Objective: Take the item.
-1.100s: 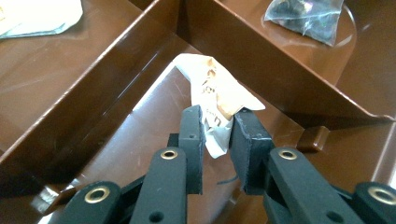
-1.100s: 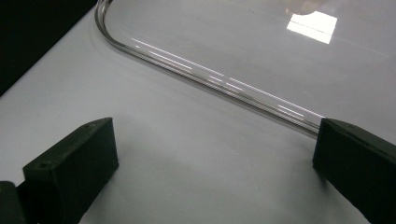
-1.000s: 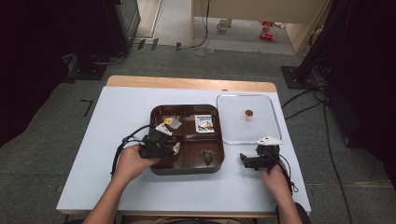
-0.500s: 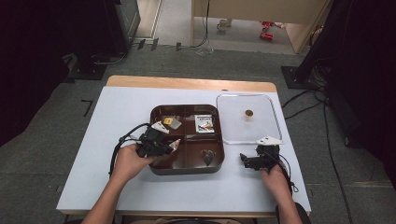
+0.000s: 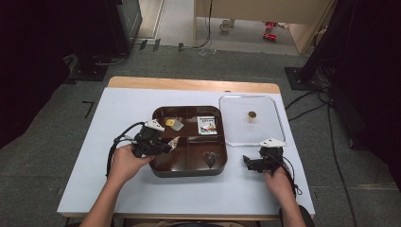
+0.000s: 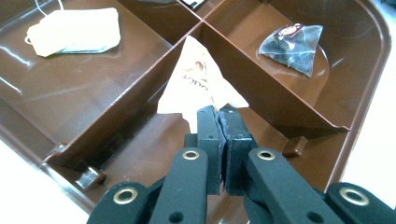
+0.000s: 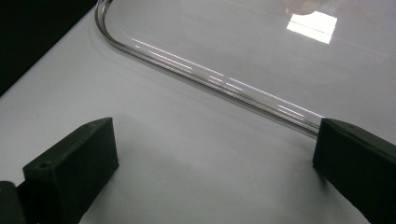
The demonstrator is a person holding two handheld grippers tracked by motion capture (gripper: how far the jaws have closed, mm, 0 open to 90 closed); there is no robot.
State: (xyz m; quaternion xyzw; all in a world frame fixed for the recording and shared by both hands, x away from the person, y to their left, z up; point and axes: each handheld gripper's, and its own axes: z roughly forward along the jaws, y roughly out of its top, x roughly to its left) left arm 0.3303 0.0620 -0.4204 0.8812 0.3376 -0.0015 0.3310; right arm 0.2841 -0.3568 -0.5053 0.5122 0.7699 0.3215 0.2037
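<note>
The left gripper (image 6: pixel 219 109) pinches a cream paper packet (image 6: pixel 196 79) by its lower edge, jaws pressed together on it — a grip that keeps the packet clear of the brown tray (image 6: pixel 359 116). The packet hangs over the tray's near-left compartment, beside the divider, its long axis upright and its tip pointing away from the jaws. The right gripper (image 5: pixel 251 163) rests on the desk (image 5: pixel 118 109) near the clear lid (image 7: pixel 210 77), jaws spread — judged idle.

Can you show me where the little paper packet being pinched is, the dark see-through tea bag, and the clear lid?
paper packet (image 6: pixel 198 81), left gripper view, middle of its printed face.
dark tea bag (image 6: pixel 293 46), left gripper view, centre of the pouch.
clear lid (image 5: pixel 236 120), high view, bare flat part.
</note>
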